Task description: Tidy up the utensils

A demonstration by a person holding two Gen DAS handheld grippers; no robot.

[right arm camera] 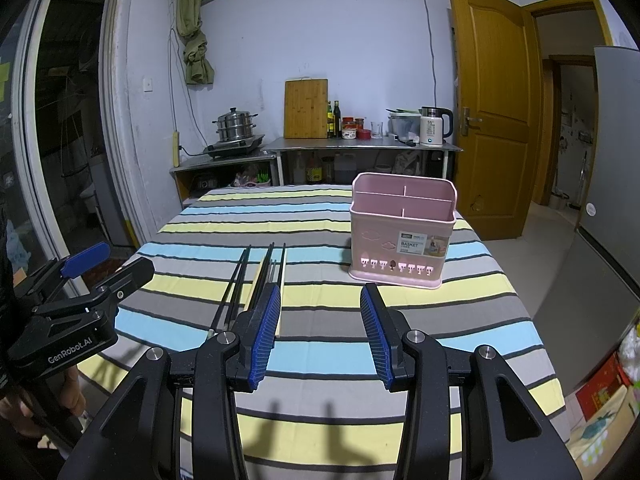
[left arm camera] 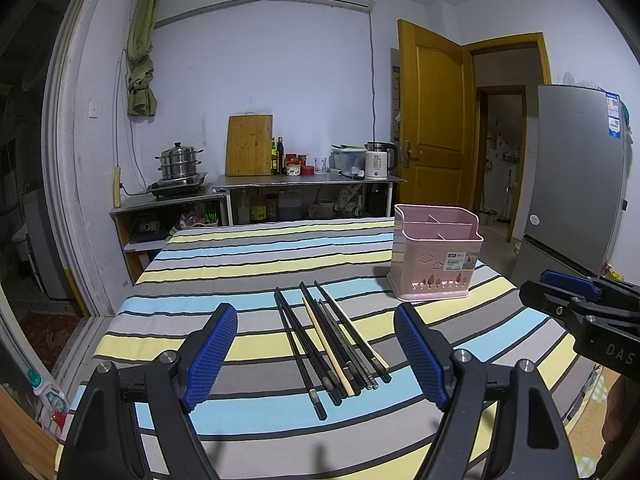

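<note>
Several chopsticks [left arm camera: 335,340], mostly black with two pale wooden ones, lie side by side on the striped tablecloth [left arm camera: 248,264]. My left gripper [left arm camera: 316,314] is open and empty, hovering above them with a finger on each side. A pink divided utensil basket [left arm camera: 436,256] stands upright to the right and further back. In the right wrist view my right gripper [right arm camera: 320,300] is open and empty; the chopsticks [right arm camera: 260,284] lie ahead of its left finger and the basket [right arm camera: 402,232] stands ahead to the right.
The table's front edge is close to both grippers. The right gripper's body [left arm camera: 584,308] shows at the right of the left wrist view. Behind the table stand steel counters [left arm camera: 308,180] with a pot, cutting board, bottles and kettle. A fridge [left arm camera: 576,184] is at the right.
</note>
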